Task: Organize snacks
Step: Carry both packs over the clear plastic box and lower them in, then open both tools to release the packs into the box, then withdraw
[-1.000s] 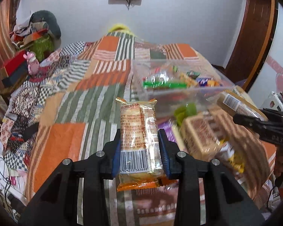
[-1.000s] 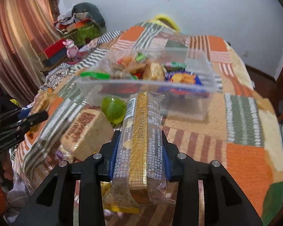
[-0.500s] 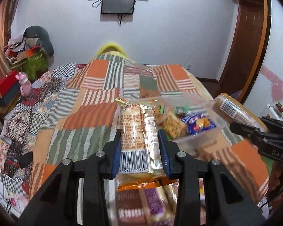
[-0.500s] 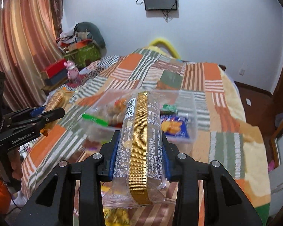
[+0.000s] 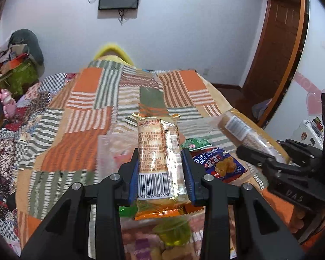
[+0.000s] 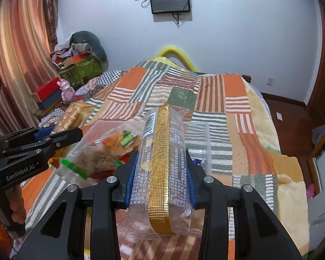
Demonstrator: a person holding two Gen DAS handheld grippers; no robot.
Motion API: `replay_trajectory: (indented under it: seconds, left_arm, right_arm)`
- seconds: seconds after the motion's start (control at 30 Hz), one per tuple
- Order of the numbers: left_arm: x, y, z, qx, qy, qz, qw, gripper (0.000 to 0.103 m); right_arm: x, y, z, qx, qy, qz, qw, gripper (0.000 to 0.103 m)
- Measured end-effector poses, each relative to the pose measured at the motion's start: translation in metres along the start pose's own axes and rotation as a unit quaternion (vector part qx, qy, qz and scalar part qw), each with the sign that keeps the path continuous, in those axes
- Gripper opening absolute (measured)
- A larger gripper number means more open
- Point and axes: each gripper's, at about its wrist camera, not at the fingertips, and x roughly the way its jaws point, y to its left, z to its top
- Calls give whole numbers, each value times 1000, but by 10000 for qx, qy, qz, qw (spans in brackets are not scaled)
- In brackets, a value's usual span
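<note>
My left gripper (image 5: 160,173) is shut on an orange cracker packet (image 5: 159,156) with a barcode, held above a clear plastic box (image 5: 106,151) of snacks on the bed. My right gripper (image 6: 160,175) is shut on a clear packet with a gold strip (image 6: 162,162), also above the box (image 6: 200,149). The right gripper shows at the right of the left wrist view (image 5: 257,156). The left gripper shows at the left of the right wrist view (image 6: 60,134). A blue snack bag (image 5: 221,164) and a green packet (image 5: 196,144) lie in the box.
A patchwork quilt (image 5: 93,99) covers the bed. Green jelly cups (image 5: 173,231) and other loose snacks lie below my left gripper. A pink toy (image 6: 66,90) and clutter stand left of the bed. A wooden door (image 5: 277,43) is at the right.
Both grippers have risen and moved forward with their packets, from in front of the box to above it. The view has tilted up toward the far wall.
</note>
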Motion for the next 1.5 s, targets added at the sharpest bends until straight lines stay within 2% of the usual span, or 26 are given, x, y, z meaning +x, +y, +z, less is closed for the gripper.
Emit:
replay_trajectory:
  seconds: [0.37, 0.4, 0.5, 0.63, 0.83, 1.03, 1.27, 1.5]
  left_arm:
    - [49, -12, 0, 126, 412, -143, 9990, 36]
    - [50, -13, 0, 132, 440, -151, 9988, 37]
    - [51, -14, -1, 63, 520, -203, 9984, 53]
    - [37, -13, -1, 39, 411, -190, 9990, 54]
    - [-5, -10, 0, 56, 146, -150, 9998, 58]
    - [-49, -6, -19, 197, 11, 48, 9998, 64]
    - [-74, -4, -62, 303, 287, 167, 9990, 65]
    - [-79, -2, -107, 225, 637, 126, 9976, 65]
  right_arm:
    - [39, -11, -7, -39, 424, -43, 9991, 35]
    - [41, -11, -7, -36, 436, -47, 9990, 36]
    - [38, -12, -5, -45, 412, -82, 9991, 36]
    - [27, -14, 0, -23, 306, -46, 9995, 36]
    - [2, -7, 0, -87, 185, 13, 9998, 39]
    - [-27, 9, -11, -261, 96, 59, 9996, 47]
    - [-49, 28, -37, -385, 192, 166, 9989, 53]
    - [-47, 41, -75, -349, 624, 410, 9966, 53]
